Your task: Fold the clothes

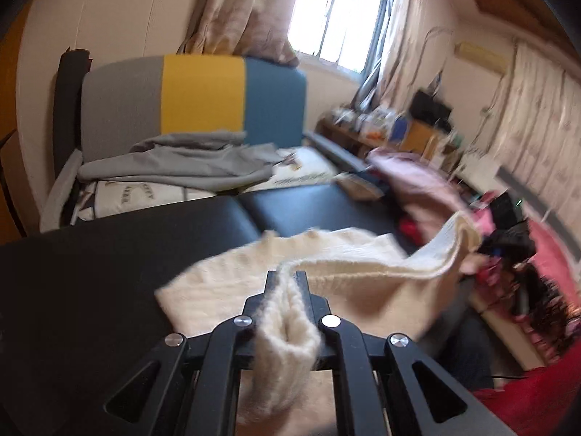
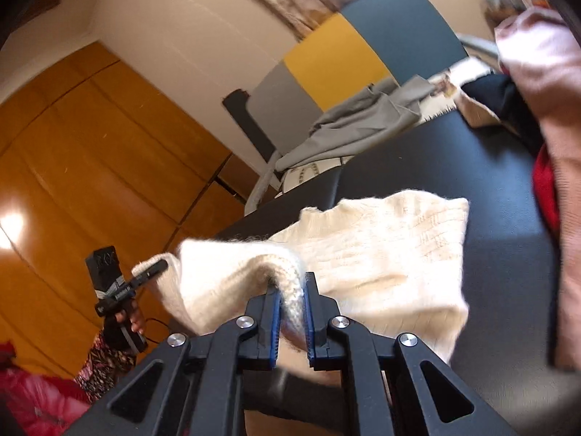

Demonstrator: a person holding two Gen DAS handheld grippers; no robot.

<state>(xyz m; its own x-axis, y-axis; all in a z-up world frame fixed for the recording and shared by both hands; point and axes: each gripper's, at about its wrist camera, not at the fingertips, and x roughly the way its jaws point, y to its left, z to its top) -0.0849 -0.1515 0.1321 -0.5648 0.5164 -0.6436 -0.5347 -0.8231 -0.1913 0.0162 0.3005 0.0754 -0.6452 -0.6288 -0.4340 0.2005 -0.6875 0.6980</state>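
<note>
A cream knitted sweater point(image 1: 326, 254) lies partly on the black padded table point(image 1: 109, 254) and is lifted along its near edge. My left gripper point(image 1: 287, 279) is shut on a bunched fold of that edge. My right gripper point(image 2: 290, 283) is shut on another fold of the same sweater point(image 2: 381, 247), its blue pads pinching the knit. The left gripper point(image 2: 145, 276) also shows in the right wrist view at the lower left, holding the far corner up. The rest of the sweater drapes flat on the table point(image 2: 472, 163).
A grey garment point(image 1: 181, 163) lies on a bed past the table, against a grey, yellow and blue headboard point(image 1: 199, 94). A pile of pink and red clothes point(image 1: 417, 181) sits at the table's right end, also in the right wrist view point(image 2: 544, 109). Wooden wardrobe doors point(image 2: 90, 145) stand left.
</note>
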